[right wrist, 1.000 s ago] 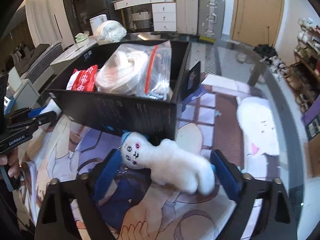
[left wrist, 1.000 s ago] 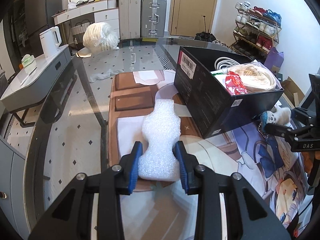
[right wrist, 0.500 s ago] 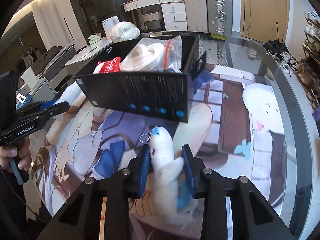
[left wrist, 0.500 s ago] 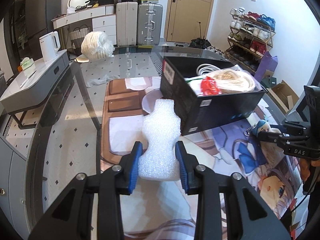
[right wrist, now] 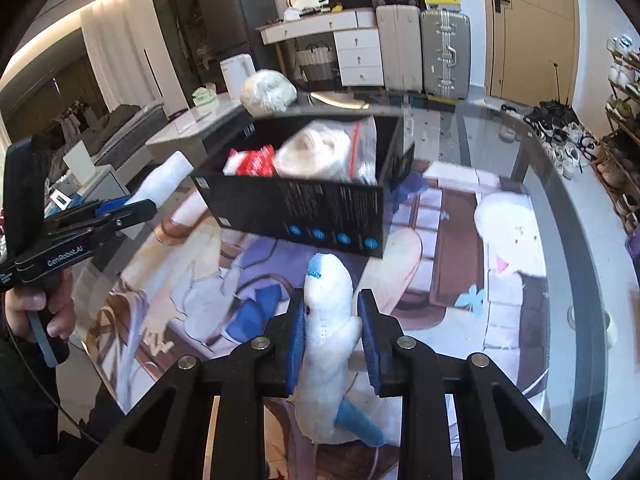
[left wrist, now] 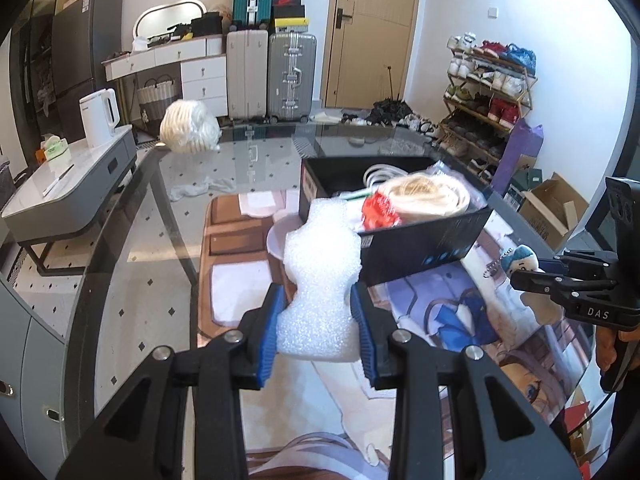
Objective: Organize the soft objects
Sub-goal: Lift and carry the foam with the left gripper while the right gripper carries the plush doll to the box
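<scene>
In the left wrist view, our left gripper [left wrist: 318, 330] pinches the lower end of a white foam piece [left wrist: 322, 276] between its blue pads. The foam is held above the printed mat [left wrist: 452, 320] on the glass desk [left wrist: 132, 248], and its upper end reaches the near left corner of the black box [left wrist: 424, 244]. That box already holds a bagged coil of cream rope [left wrist: 428, 196], a red packet [left wrist: 380, 210] and some white cable, so part of the sorting looks done. At the right edge we see our right gripper [left wrist: 520, 270] side-on, with the blue-capped head of a small plush toy [left wrist: 520, 258] poking out in front of it.

In the right wrist view, the right gripper [right wrist: 330, 338] is pressed tight on the body of the plush toy [right wrist: 326, 320], a white figure with blue cap and blue foot, carried clear of the mat and just short of the box's [right wrist: 320, 208] near wall. The left gripper [right wrist: 120, 212] shows at the left with the foam [right wrist: 164, 174] sticking out of it.

We judge both items picked up and neither yet in the box; what remains is to bring each over the rim and let go. A wrapped white bundle [right wrist: 268, 92] at the desk's far edge may be left to sort as well.
</scene>
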`<state>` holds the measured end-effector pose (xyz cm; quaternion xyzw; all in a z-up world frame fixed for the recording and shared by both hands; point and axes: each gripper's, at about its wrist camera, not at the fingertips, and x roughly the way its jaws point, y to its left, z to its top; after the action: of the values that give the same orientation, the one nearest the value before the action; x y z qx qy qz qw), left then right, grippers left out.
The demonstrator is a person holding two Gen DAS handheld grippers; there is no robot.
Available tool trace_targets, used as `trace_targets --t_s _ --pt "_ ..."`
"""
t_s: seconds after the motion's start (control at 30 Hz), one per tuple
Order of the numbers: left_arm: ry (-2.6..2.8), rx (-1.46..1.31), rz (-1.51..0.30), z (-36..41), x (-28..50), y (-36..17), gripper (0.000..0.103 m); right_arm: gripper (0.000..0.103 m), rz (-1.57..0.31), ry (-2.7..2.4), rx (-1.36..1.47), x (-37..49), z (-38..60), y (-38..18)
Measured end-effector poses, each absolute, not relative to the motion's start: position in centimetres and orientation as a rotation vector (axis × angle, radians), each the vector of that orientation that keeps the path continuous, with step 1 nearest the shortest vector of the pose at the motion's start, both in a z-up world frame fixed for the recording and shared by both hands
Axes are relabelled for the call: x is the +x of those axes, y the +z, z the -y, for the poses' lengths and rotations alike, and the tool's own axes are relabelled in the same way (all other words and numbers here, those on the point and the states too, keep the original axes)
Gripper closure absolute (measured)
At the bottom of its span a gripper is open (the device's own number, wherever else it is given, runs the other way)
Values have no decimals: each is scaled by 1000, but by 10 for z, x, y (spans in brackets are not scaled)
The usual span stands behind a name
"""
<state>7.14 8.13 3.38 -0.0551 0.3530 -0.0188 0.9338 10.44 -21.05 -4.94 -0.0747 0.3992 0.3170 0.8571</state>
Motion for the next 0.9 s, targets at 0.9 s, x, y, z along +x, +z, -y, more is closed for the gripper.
trace_targets --t_s 0.9 --pt "-105 -65 -649 -57 147 67 70 77 -662 743 -113 143 164 29"
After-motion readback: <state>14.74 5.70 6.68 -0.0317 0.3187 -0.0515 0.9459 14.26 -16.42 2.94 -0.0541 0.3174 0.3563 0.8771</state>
